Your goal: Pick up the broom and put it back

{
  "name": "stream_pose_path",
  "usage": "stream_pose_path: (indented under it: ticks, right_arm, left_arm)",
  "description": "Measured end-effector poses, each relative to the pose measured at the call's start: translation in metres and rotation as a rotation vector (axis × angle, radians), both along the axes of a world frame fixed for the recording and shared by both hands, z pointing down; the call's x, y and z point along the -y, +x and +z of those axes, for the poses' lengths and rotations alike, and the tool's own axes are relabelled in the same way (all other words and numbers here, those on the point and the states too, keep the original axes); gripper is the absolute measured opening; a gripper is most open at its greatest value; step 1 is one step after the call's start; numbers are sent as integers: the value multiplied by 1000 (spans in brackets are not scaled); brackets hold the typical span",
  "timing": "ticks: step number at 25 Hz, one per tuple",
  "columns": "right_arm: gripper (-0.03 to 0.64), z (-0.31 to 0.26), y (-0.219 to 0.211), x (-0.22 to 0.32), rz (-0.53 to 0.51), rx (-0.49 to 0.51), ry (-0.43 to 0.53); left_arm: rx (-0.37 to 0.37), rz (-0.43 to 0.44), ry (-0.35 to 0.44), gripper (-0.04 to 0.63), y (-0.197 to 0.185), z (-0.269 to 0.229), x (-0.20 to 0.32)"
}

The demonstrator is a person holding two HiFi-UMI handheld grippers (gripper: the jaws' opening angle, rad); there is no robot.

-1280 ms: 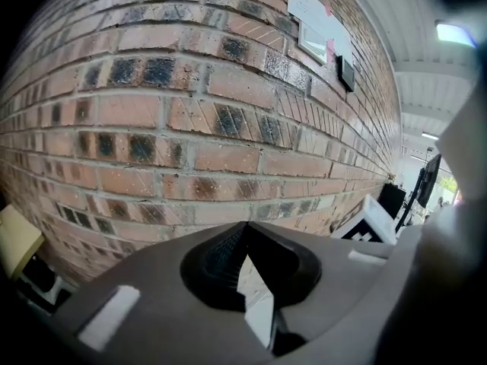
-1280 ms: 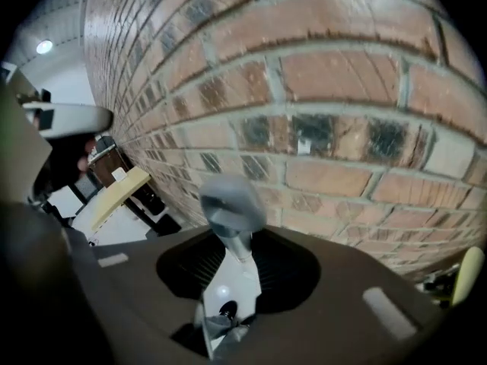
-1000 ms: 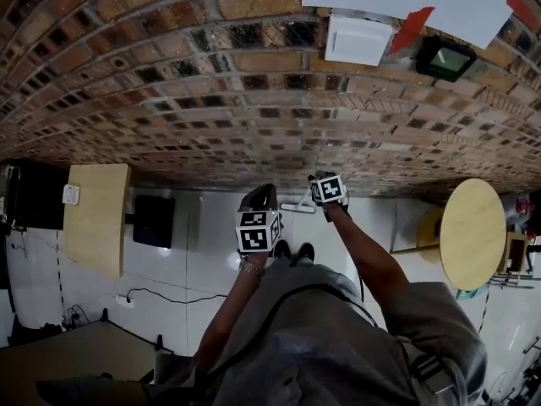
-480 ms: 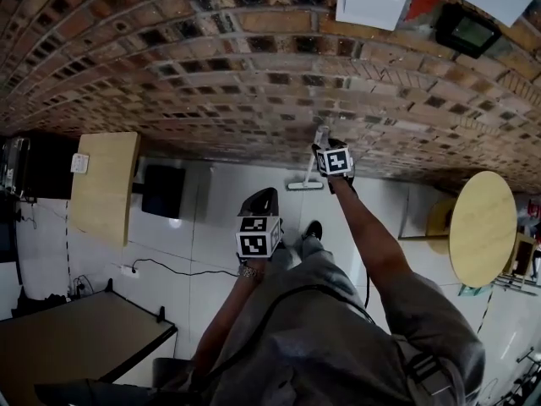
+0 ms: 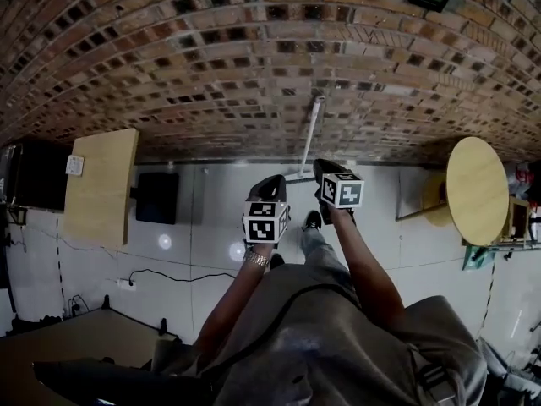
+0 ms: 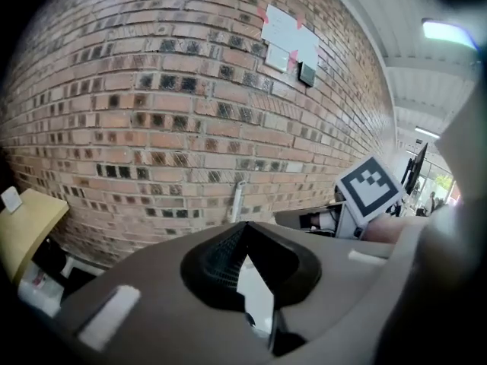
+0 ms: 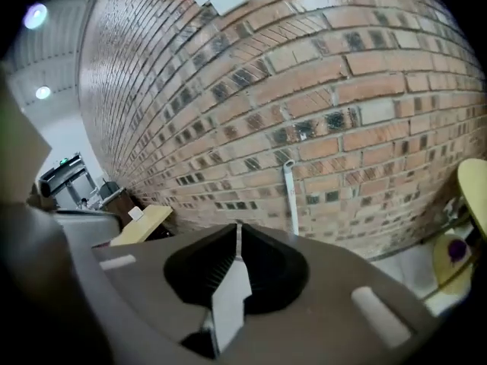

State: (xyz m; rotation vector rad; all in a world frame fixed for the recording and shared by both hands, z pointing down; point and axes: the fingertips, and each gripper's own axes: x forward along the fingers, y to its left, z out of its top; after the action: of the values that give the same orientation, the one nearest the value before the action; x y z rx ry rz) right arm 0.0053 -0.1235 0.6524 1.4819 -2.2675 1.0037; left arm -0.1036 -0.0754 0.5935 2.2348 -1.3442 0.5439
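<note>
Broom (image 5: pixel 311 134) against the brick wall (image 5: pixel 211 57), rectangular table (image 5: pixel 101 189) well left, round table (image 5: pixel 478 189) right.

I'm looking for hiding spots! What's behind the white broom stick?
Just the red-brown brick wall; the long white broom leans against it. Its lower end cannot be seen, because the right claw covers it.

One broom (image 5: pixel 310 134) is counted, at the far wall (image 5: pixel 211 74). Two claws are counted, the left claw (image 6: pixel 246 223) and the right claw (image 7: pixel 239 225). Two marker cubes are borne by them, a left cube (image 5: pixel 265 223) and a right cube (image 5: pixel 342 191). Three tables are seen: a round table (image 5: pixel 478 189) at the right, a far-left table (image 5: pixel 101 194) and a near-left table (image 5: pixel 76 345). Two shoes are counted, a far shoe (image 5: pixel 312 220) and a near shoe (image 5: pixel 277 261). One black box (image 5: pixel 156 197) and one cable (image 5: pixel 169 276) are seen at the left.
</note>
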Motion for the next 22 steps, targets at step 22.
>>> stream_pose_path:
  ticks: [22]
  right_arm:
    - [15,-108,-76,-146,-141,-46,181]
  left_arm:
    - [16,95,74,3,13,-29,-99]
